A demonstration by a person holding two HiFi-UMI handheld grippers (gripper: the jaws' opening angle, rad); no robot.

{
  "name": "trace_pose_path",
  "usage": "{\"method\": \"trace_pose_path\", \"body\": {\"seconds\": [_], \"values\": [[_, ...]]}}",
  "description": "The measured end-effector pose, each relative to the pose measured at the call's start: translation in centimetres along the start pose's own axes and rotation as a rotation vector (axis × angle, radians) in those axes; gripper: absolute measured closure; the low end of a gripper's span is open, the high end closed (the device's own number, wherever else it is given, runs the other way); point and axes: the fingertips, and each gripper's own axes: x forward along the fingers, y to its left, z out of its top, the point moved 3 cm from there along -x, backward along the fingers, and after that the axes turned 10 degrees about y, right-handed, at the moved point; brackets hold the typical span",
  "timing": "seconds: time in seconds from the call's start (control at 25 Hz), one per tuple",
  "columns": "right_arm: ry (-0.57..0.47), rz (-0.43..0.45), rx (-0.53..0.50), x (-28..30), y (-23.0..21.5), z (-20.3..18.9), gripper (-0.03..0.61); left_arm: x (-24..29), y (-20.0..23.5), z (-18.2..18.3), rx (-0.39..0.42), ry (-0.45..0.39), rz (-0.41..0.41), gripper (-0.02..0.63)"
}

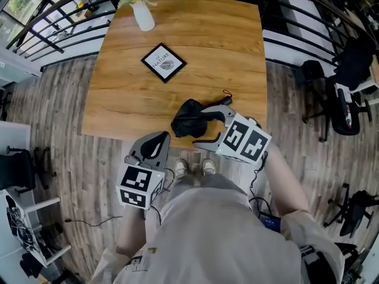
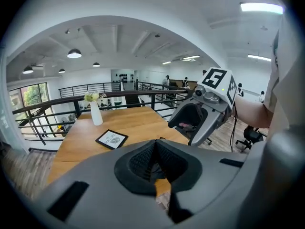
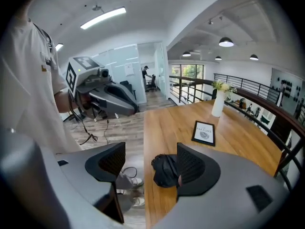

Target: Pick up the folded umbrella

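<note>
Right gripper view: black folded fabric umbrella (image 3: 165, 170) lies just beyond the spread, empty right gripper (image 3: 150, 164) — offset toward its right-hand jaw — while the clenched, empty left gripper (image 1: 155, 144) sits farther off.

folded umbrella (image 1: 188, 118): on table (image 1: 225, 52), near edge, just ahead of right gripper (image 1: 200, 126) jaws, toward its right-hand jaw
framed print (image 1: 163, 62): on table, farther ahead, beyond umbrella
vase (image 1: 143, 15): far table edge, behind print
left gripper (image 1: 159, 141): short of table edge, left of right gripper
</note>
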Motion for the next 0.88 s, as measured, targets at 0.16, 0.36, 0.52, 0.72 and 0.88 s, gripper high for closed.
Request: {"method": "trace_pose_path", "body": {"seconds": [0.16, 0.36, 0.52, 0.72, 0.88], "values": [[0.098, 0.028, 0.003, 3.8, -1.0, -1.3, 0.233, 1.6, 1.7, -1.4, -0.034, 0.031, -0.026, 0.598], [0.212, 0.026, 0.016, 8.0, -3.0, -3.0, 0.23, 3.8, 3.1, -3.8, -0.039, 0.099, -0.037, 0.598], [0.291, 0.033, 0.029, 11.3, -4.4, -5.0, 0.227, 5.6, 3.8, -6.0, -0.063, 0.153, -0.059, 0.598], [0.35, 0.004, 0.024, 14.7, -5.8, -6.7, 0.219, 8.0, 4.5, -9.2, -0.163, 0.208, -0.118, 0.597], [0.4, -0.017, 0.027, 16.5, -6.4, -8.4, 0.201, 9.3, 5.5, -11.2, -0.298, 0.23, -0.157, 0.597]]}}
